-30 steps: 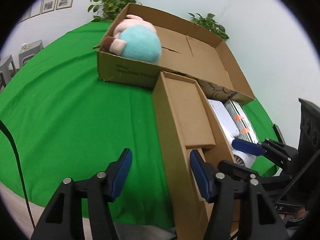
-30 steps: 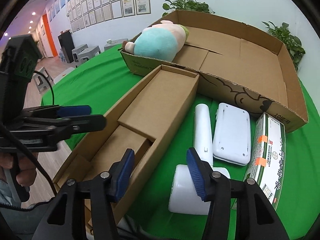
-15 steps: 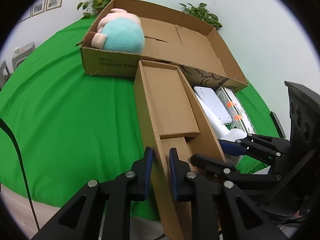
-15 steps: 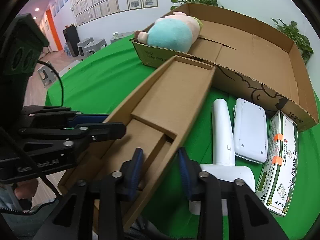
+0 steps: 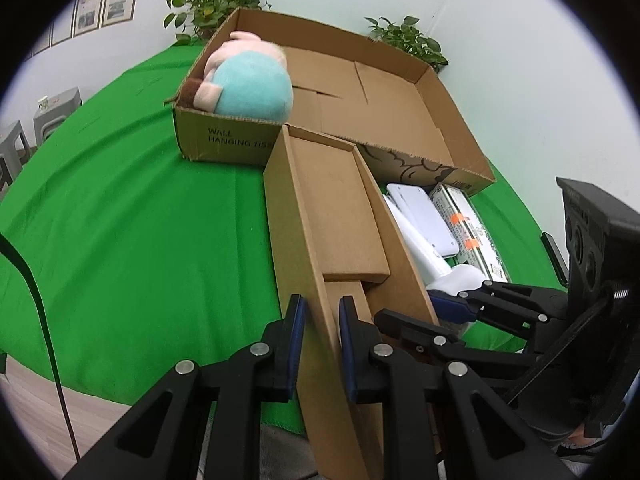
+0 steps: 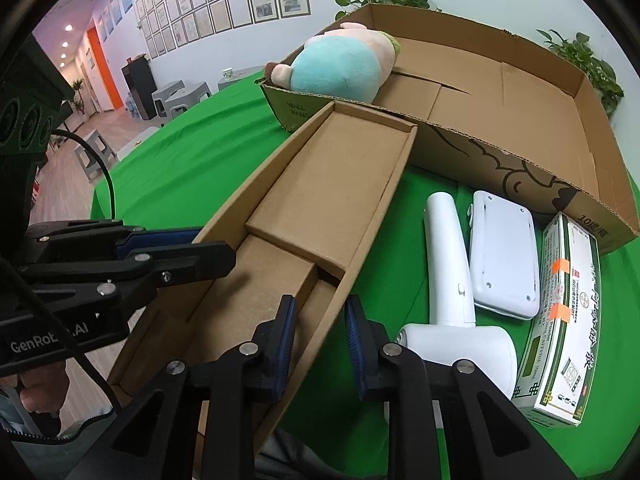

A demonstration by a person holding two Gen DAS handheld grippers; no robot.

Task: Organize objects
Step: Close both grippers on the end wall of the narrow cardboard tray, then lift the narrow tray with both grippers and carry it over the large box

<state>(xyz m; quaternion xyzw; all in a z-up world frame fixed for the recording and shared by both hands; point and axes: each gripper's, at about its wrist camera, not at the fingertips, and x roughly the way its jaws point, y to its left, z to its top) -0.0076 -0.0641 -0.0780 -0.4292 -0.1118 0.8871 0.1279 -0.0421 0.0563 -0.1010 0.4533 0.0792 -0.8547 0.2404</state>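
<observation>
A long narrow cardboard box (image 5: pixel 336 208) (image 6: pixel 332 176) lies open on the green cloth, its far end against the big open carton (image 5: pixel 400 128) (image 6: pixel 500 120). My left gripper (image 5: pixel 320 312) (image 6: pixel 212 246) is shut on the narrow box's left wall near the front end. My right gripper (image 6: pixel 320 316) (image 5: pixel 420 310) straddles the right wall; its jaws are closing, with the pads against both faces of the wall. A teal and pink plush toy (image 5: pixel 252 92) (image 6: pixel 336 68) lies in the carton's left corner.
Right of the narrow box lie a white hair dryer (image 6: pixel 444 248), a white flat case (image 6: pixel 502 256) and a green-and-white packet (image 6: pixel 560 312). The green cloth (image 5: pixel 140 220) spreads to the left. A black cable (image 5: pixel 32 280) hangs at the left edge. Potted plants (image 5: pixel 212 4) stand behind.
Both grippers went from wide open to closed over the narrow box's side walls: the left first, the right narrowing further in the last half second. The box stays in place.
</observation>
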